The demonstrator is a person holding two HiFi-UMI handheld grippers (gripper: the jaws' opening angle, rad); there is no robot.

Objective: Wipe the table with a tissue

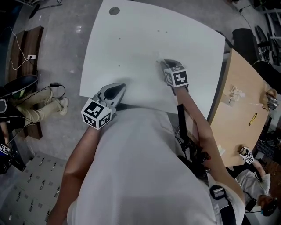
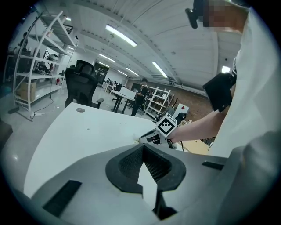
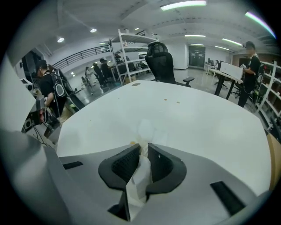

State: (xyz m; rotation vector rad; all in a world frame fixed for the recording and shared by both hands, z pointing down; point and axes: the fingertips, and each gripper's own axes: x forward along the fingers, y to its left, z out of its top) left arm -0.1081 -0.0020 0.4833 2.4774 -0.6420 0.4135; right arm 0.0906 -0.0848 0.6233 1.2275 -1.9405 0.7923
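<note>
The white table [image 1: 145,35] fills the middle of the head view. My right gripper [image 1: 163,63] rests low on it, right of centre, shut on a white tissue [image 3: 139,176]. The tissue runs up between the jaws and bunches on the tabletop [image 3: 197,118] just ahead of the tips [image 3: 145,129]. A small yellowish spot [image 3: 131,143] lies at the left jaw tip. My left gripper [image 1: 118,90] hovers at the table's near edge, its jaws together with nothing between them. From the left gripper view [image 2: 142,149], the right gripper [image 2: 145,139] shows ahead, on the table [image 2: 88,127].
A round grommet [image 1: 114,11] and a few tiny specks [image 1: 160,31] mark the far part of the table. A wooden desk [image 1: 241,110] adjoins it on the right, with a crumpled object [image 1: 235,94] and a yellow pen [image 1: 253,118]. A black office chair [image 3: 160,61] stands beyond the far edge.
</note>
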